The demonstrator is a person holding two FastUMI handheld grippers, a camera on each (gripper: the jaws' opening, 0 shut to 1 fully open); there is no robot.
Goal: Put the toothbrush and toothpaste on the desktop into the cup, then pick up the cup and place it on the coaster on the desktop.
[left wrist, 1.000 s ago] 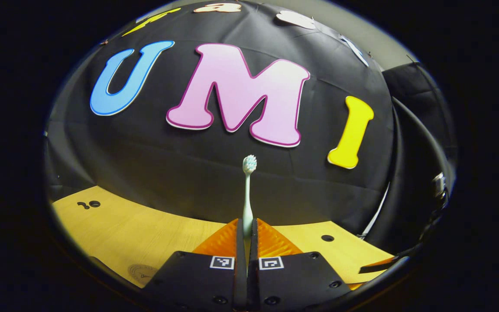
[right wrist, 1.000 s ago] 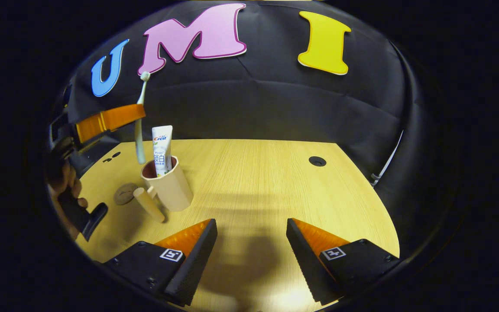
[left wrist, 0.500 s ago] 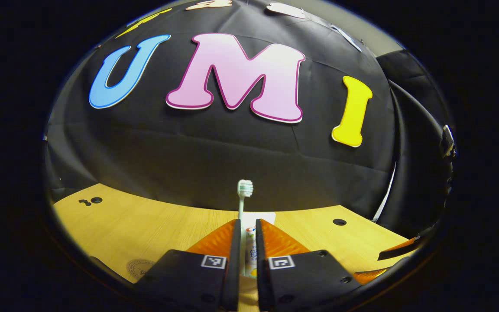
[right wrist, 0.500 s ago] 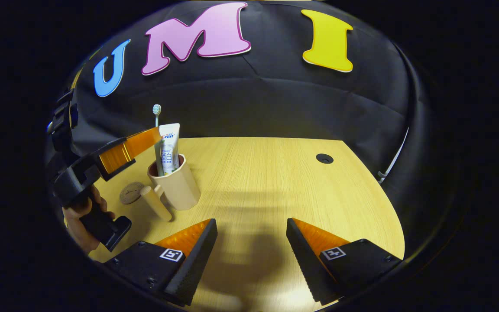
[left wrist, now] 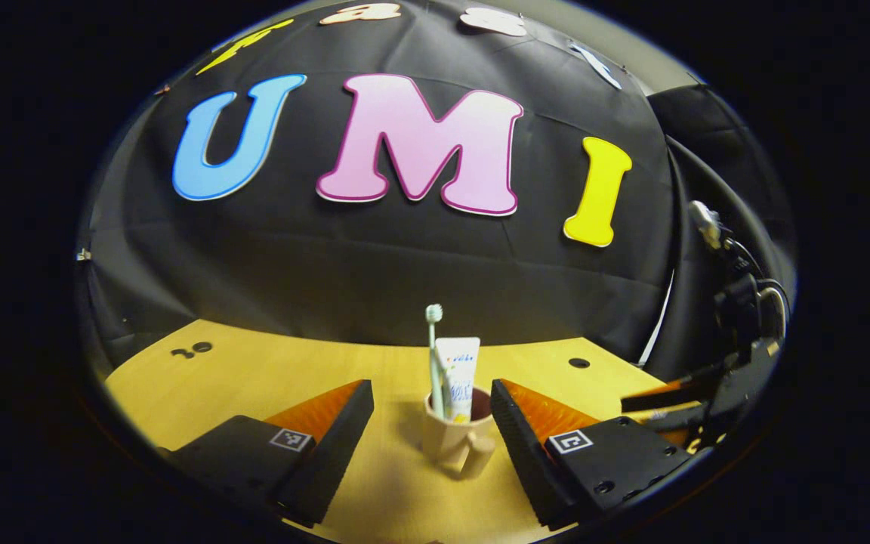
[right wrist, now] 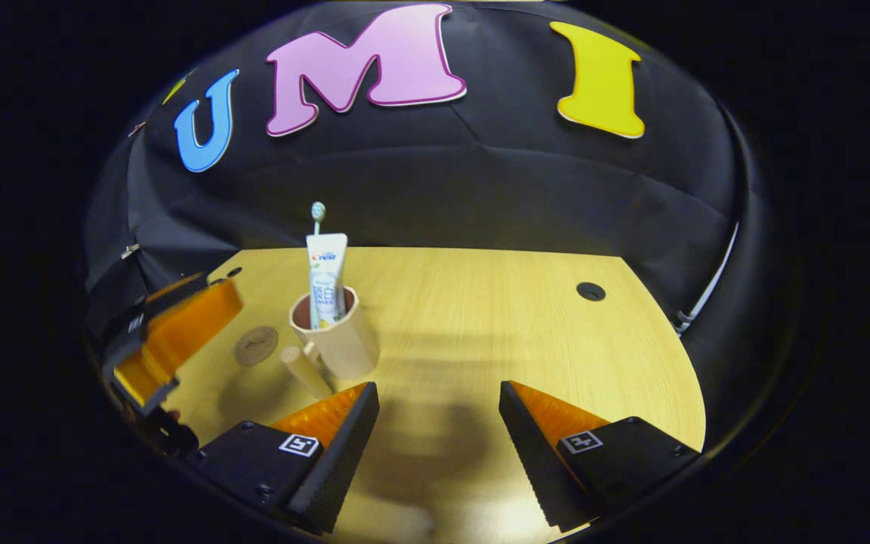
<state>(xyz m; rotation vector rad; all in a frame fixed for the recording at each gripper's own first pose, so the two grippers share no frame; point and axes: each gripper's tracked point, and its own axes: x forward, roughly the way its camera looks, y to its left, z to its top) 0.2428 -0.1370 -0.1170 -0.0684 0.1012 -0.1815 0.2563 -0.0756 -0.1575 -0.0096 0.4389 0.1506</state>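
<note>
Pale wood makes up the counter, which runs back to the black cloth wall. On it stands the cup, upright, with the toothpaste and the toothbrush both standing in it, bristles up, so the first half of the task looks done. The coaster, a flat round disc, lies on the counter just beside the cup on its left in the right gripper view, apart from it. In the left gripper view the cup sits ahead of the left claw, whose jaws stand wide apart and released, clear of the cup on both sides; its handle points toward the camera. The right claw is also spread and holds nothing, with bare counter between its jaws. As a judgement, the cup is a light, rigid plastic piece with smooth, slightly tapering walls that could slip under a weak pinch; the tall tube and brush raise its balance and may rattle or tip out if it is tilted. The safest hold seems to be across the body below the rim, or on the stubby handle, kept upright during the short carry to the coaster.
</note>
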